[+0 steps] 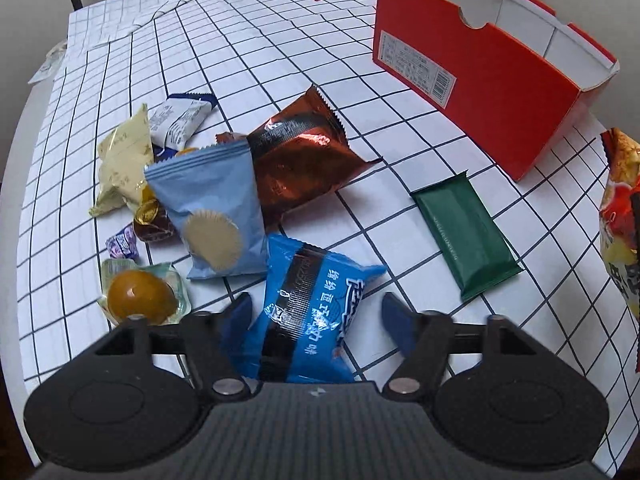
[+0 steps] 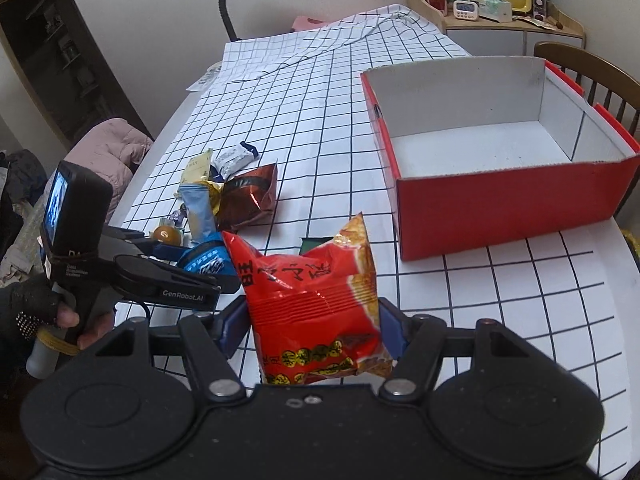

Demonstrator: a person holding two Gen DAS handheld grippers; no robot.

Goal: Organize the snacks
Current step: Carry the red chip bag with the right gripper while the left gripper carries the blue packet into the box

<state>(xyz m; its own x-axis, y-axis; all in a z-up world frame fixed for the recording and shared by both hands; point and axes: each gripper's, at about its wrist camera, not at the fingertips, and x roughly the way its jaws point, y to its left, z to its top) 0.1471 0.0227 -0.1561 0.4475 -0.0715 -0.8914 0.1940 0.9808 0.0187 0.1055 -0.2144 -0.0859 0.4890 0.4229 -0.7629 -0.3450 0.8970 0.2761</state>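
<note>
Our right gripper (image 2: 312,316): fingers clamped on red bag (image 2: 316,308), bag upright, lifted off cloth, just short of red box (image 2: 500,200). Box open-topped, white inside, nothing in it.

Our left gripper (image 1: 316,316): fingers apart, either side of blue packet (image 1: 308,312); contact we cannot tell. Packet lies on checked cloth (image 1: 280,40).

Beyond it, snack pile: light-blue pack (image 1: 212,208), brown foil bag (image 1: 300,160), cream pack (image 1: 124,160), jelly cup (image 1: 140,296). Green bar (image 1: 466,232) apart, between pile and box.
</note>
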